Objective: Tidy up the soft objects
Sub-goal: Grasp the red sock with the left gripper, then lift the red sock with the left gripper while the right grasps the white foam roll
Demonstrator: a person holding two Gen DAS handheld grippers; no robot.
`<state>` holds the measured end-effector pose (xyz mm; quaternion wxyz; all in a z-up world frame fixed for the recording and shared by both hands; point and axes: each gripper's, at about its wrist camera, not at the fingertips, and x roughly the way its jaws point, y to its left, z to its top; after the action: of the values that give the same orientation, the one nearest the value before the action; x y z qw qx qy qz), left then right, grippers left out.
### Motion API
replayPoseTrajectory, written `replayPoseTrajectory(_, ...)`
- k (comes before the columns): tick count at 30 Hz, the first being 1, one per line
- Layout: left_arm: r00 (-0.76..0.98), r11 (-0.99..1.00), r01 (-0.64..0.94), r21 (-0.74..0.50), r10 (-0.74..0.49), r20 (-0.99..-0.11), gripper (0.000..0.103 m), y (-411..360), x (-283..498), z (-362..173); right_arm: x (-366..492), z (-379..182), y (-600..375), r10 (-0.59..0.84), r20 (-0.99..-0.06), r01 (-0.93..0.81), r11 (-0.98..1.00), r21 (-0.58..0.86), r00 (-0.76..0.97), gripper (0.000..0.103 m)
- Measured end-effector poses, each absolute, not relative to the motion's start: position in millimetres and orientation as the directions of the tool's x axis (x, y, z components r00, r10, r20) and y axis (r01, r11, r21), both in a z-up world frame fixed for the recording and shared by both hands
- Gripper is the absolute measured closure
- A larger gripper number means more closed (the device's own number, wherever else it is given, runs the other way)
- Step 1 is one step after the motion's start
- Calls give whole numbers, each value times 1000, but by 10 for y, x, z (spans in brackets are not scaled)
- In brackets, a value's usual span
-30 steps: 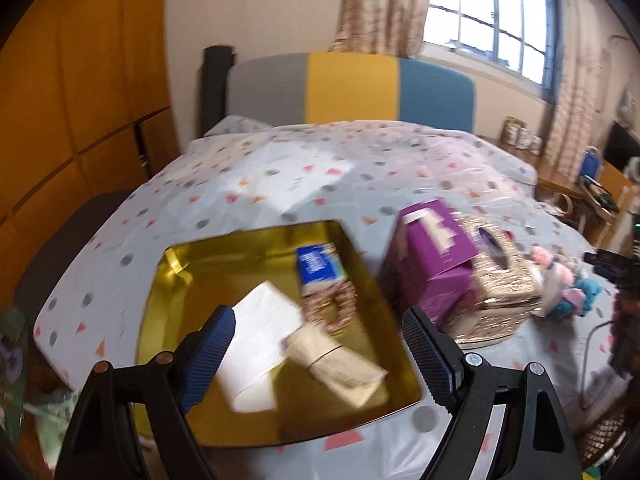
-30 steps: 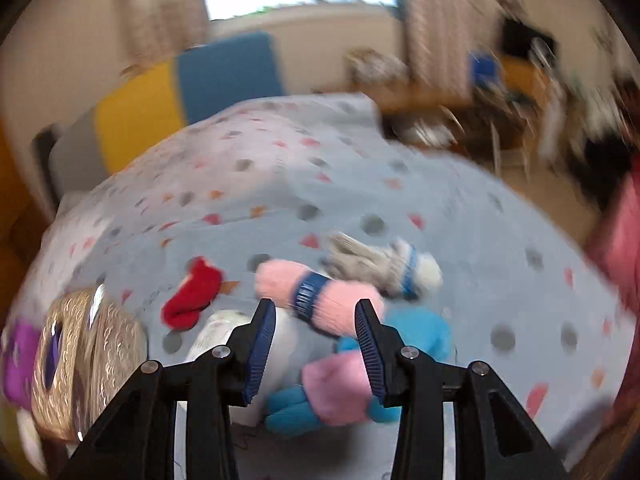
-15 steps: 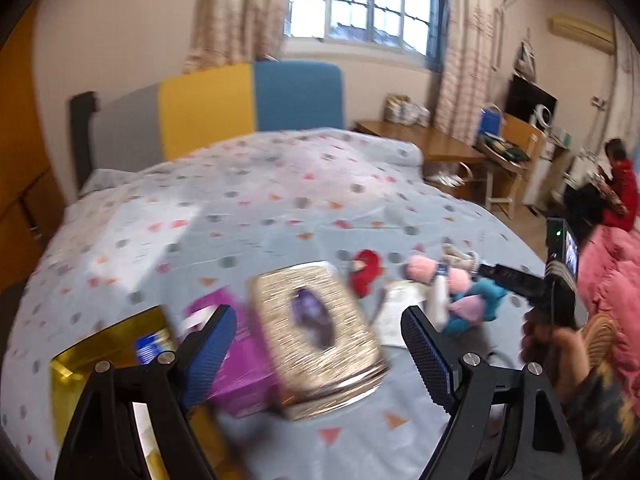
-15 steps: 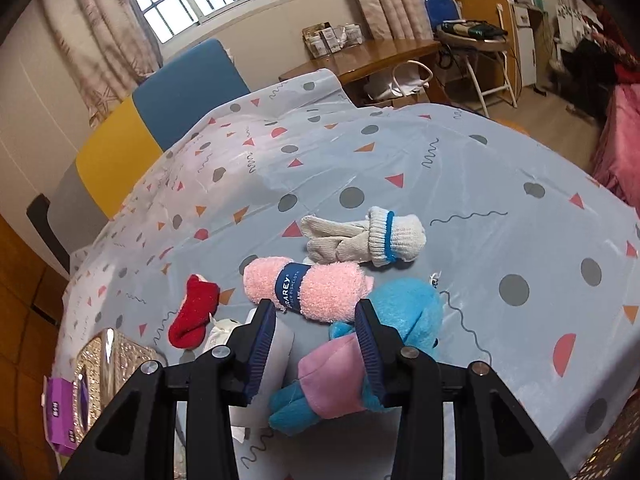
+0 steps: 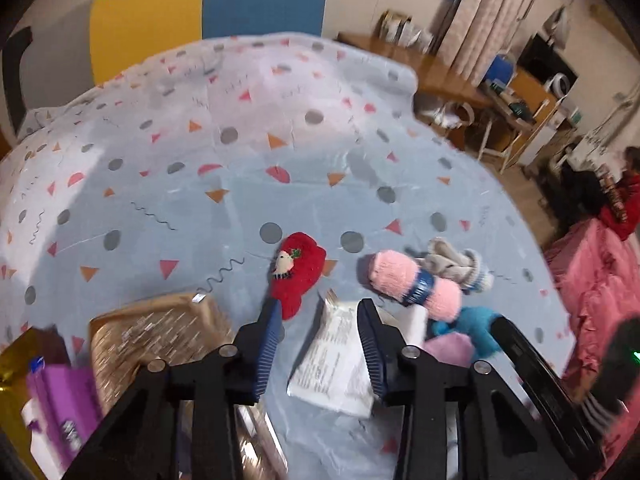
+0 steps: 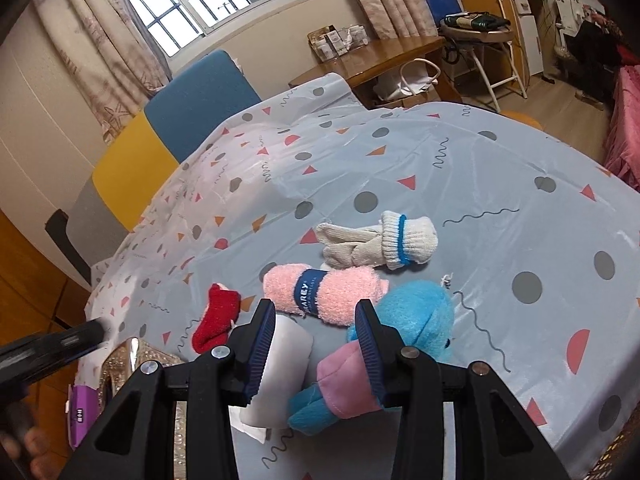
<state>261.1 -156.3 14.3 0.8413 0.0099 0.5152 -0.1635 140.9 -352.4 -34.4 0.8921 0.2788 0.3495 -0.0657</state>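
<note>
Comparing with a second ago, we find the left gripper point(image 5: 318, 328) swung away from the gold tray point(image 5: 10, 364), now only a sliver at the left edge of its view, and arrived over the pile of soft things on the bed point(image 5: 240, 184). Its fingers point(image 5: 268, 346) were wide apart then; they are closing now, with nothing pressed between them. Seen through the gap lies a white packet point(image 5: 332, 364), flat on the sheet. The red sock point(image 5: 298, 272) lies just beyond the left fingertip. The gold box point(image 5: 160, 336) and purple box point(image 5: 64, 404) sit low left, blurred.

The right gripper point(image 6: 316, 344) has barely shifted. Its fingers point(image 6: 370, 350) stand part open as before, clamped on nothing. Below them are a white roll point(image 6: 284, 364) and the blue plush point(image 6: 416, 320) with its pink part point(image 6: 344, 384). The pink towel point(image 6: 320, 288), banded in blue, lies just beyond the fingertips, touching the plush. The white glove point(image 6: 380, 244) is farther off, beside the towel. In the right view the red sock point(image 6: 216, 316) is left of the towel, a little apart. The left gripper's arm shows dark and blurred at the left edge there.
</note>
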Motion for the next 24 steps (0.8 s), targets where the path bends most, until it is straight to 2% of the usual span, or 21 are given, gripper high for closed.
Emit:
replayPoseTrajectory(7, 342, 974, 196, -113, -176, -923, 62, -1841, 3054, -365, 1438, -364, -3520, 137, -648, 278, 823, 496, 749, 61)
replayPoseTrajectory(8, 344, 977, 195, -92, -156, -926, 60, -1879, 3085, -421, 1442, -363, -3516, 144, -646, 274, 821, 501, 750, 61)
replayPoseTrajectory(9, 343, 977, 198, -73, -139, -929, 51, -1917, 3112, -475, 1446, -364, -3518, 148, -644, 272, 819, 505, 750, 61)
replayPoseTrajectory(12, 316, 980, 196, -40, -101, -943, 38, -1967, 3200, -638, 1451, -372, -3530, 164, -638, 266, 810, 522, 752, 61)
replayPoseTrajectory(15, 318, 980, 196, 17, -47, -947, 33, -2011, 3290, -781, 1444, -375, -3543, 180, -630, 260, 800, 541, 756, 61)
replayPoseTrajectory(19, 286, 985, 171, 38, -13, -958, 34, -2029, 3418, -974, 1447, -385, -3542, 193, -628, 255, 795, 550, 754, 60)
replayPoseTrajectory(20, 281, 985, 166, 37, -12, -960, 39, -2026, 3445, -1007, 1450, -387, -3541, 194, -629, 254, 796, 550, 753, 60)
replayPoseTrajectory(21, 275, 985, 167, 32, -16, -961, 58, -2027, 3463, -1045, 1450, -390, -3539, 195, -630, 254, 796, 550, 752, 60)
replayPoseTrajectory(22, 272, 982, 186, 46, -6, -962, 66, -2047, 3463, -1090, 1453, -391, -3538, 197, -629, 252, 796, 551, 752, 60)
replayPoseTrajectory(23, 289, 977, 203, 59, -2, -957, 69, -2067, 3443, -1087, 1454, -391, -3536, 200, -628, 251, 795, 553, 752, 60)
replayPoseTrajectory(24, 302, 975, 214, 59, -9, -953, 78, -2078, 3423, -1068, 1454, -392, -3537, 198, -628, 251, 795, 552, 753, 60)
